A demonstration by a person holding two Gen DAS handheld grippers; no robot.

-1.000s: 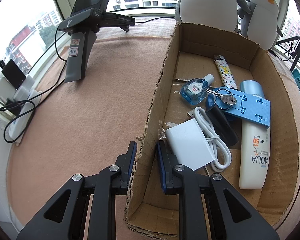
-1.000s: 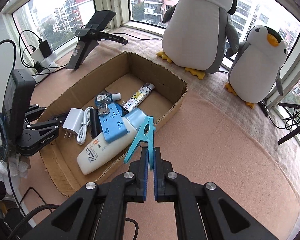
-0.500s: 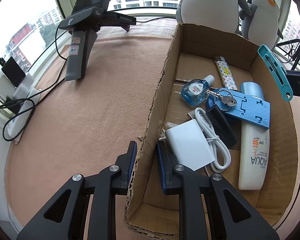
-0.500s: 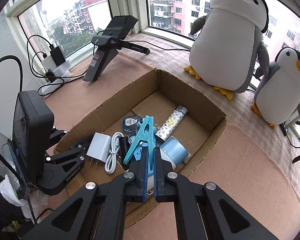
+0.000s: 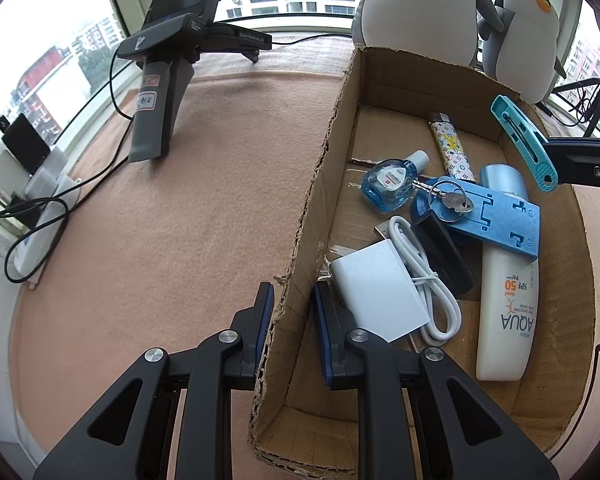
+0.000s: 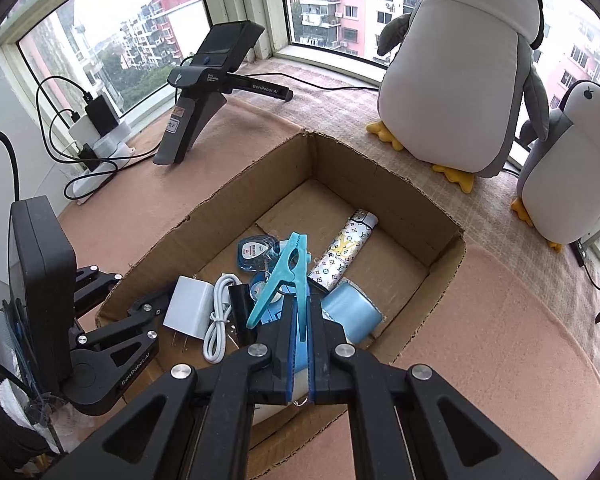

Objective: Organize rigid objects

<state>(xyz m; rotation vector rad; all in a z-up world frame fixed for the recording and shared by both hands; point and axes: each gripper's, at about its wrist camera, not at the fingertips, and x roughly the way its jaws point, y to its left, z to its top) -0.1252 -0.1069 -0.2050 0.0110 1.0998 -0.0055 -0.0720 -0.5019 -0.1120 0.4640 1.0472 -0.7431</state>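
Note:
An open cardboard box (image 5: 320, 152) (image 6: 440, 216) holds a white charger (image 5: 378, 294) with cable, a blue bottle (image 5: 388, 180), a patterned lighter (image 5: 452, 152), a blue holder with a key (image 5: 496, 216), a black item and a sunscreen tube (image 5: 508, 296). My left gripper (image 5: 292, 312) straddles the box's left wall, one finger on each side, pinching it. My right gripper (image 6: 300, 320) is shut on a teal clothespin (image 6: 284, 276) and holds it above the box's contents; the clothespin also shows in the left wrist view (image 5: 524, 144).
Two plush penguins (image 6: 460, 72) stand behind the box. A spare black gripper on a stand (image 5: 168, 80) sits at the back left of the pink mat. A power strip with cables (image 5: 32, 208) lies by the window at far left.
My right gripper has carried the teal clothespin from outside the box's right wall to over the box's inside. My left gripper has stayed on the box wall.

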